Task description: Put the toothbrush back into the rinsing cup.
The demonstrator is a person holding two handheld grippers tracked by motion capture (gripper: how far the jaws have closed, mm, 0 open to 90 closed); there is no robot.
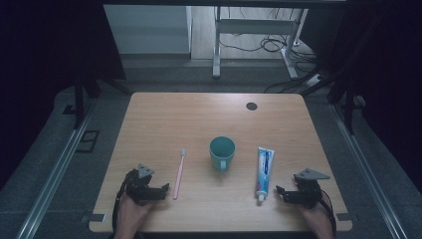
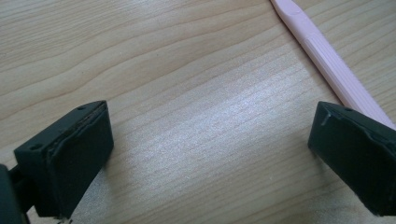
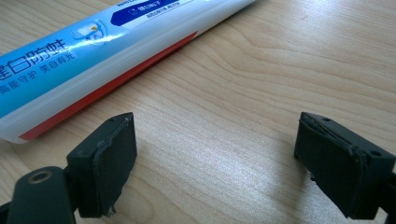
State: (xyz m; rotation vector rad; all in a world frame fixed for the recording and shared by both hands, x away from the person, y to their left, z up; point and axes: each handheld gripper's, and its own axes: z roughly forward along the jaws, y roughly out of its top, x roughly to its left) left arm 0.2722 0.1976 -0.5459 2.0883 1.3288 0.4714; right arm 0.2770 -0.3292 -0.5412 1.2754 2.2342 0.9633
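- The toothbrush point(image 1: 178, 174) lies flat on the worktop point(image 1: 214, 114), head pointing away from the person, just left of the cup point(image 1: 222, 153); its pink handle point(image 2: 327, 60) runs right beside the left hand-held gripper point(image 1: 164, 188), probably so it can be picked up from the side.
- The toothpaste tube point(image 1: 264, 172) lies flat on the other side of the cup, cap toward the person, near the right hand-held gripper point(image 1: 279, 191).
- The left hand-held gripper is released, its jaws spread wide over bare wood, holding nothing.
- The right hand-held gripper point(image 3: 215, 163) is also released, its jaws apart, with the tube point(image 3: 93, 56) just beyond one jaw and not between them.
- The cup stands upright between the two things, mouth up and handle toward the person, likely as the place they are meant to go.
- Each hand rests low at the near edge, one thing per side, which suits a two-handed start.
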